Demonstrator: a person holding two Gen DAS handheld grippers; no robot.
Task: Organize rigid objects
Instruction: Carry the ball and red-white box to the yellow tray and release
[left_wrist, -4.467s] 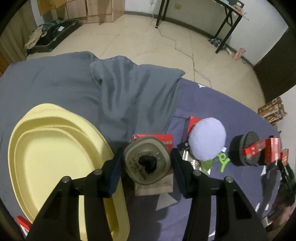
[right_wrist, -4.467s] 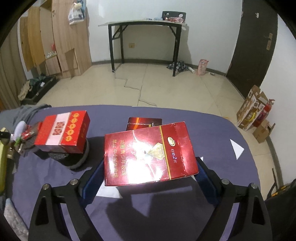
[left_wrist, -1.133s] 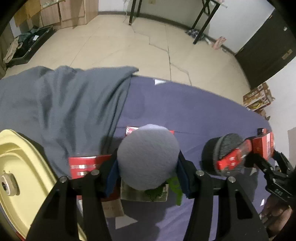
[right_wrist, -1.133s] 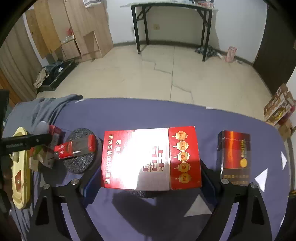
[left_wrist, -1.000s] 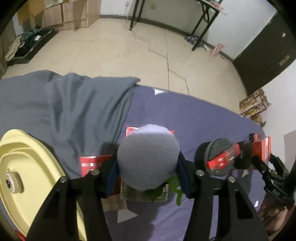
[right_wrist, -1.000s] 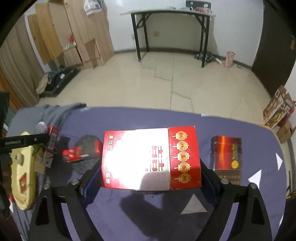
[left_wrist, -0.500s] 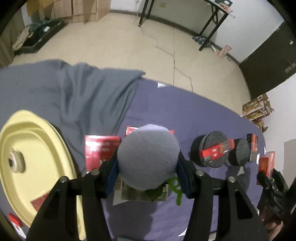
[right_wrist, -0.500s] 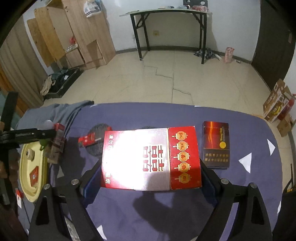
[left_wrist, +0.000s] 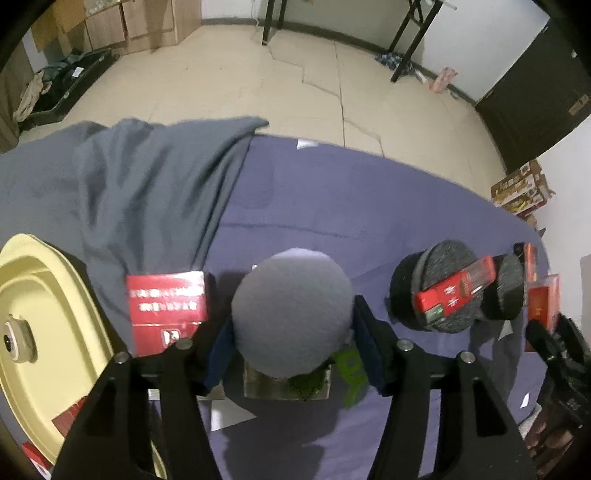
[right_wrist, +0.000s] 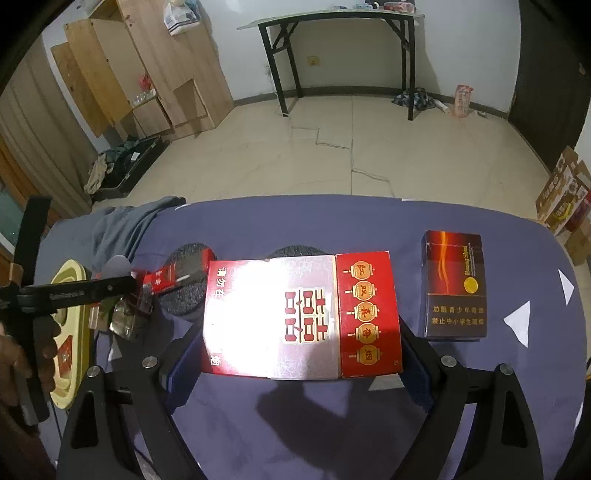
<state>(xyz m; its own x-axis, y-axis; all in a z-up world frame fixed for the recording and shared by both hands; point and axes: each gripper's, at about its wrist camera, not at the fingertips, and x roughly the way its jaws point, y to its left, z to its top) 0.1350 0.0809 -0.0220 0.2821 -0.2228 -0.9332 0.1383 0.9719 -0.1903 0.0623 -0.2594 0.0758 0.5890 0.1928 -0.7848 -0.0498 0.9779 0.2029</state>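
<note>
My left gripper (left_wrist: 293, 350) holds a round grey puff (left_wrist: 291, 314) by its sides, a little above the purple table (left_wrist: 332, 206). Its jaws are opening, but the pads still touch the puff. A silver base (left_wrist: 284, 386) and a green clip (left_wrist: 351, 373) hang beneath the puff. My right gripper (right_wrist: 299, 360) is shut end to end on a red and silver cigarette box (right_wrist: 301, 319) above the table. A yellow tray (left_wrist: 55, 295) at the left holds a round beige piece (left_wrist: 16, 341).
A red pack (left_wrist: 166, 306) lies beside the tray, at the edge of a grey cloth (left_wrist: 129, 184). Two dark felt discs (left_wrist: 439, 291) stand at the right, one bearing a small red box (left_wrist: 454, 291). A dark cigarette pack (right_wrist: 454, 284) lies flat at the right.
My left gripper has carried the puff lower and sideways; the red pack and discs have shifted in its view. My right gripper has drawn back with the box, away from the discs.
</note>
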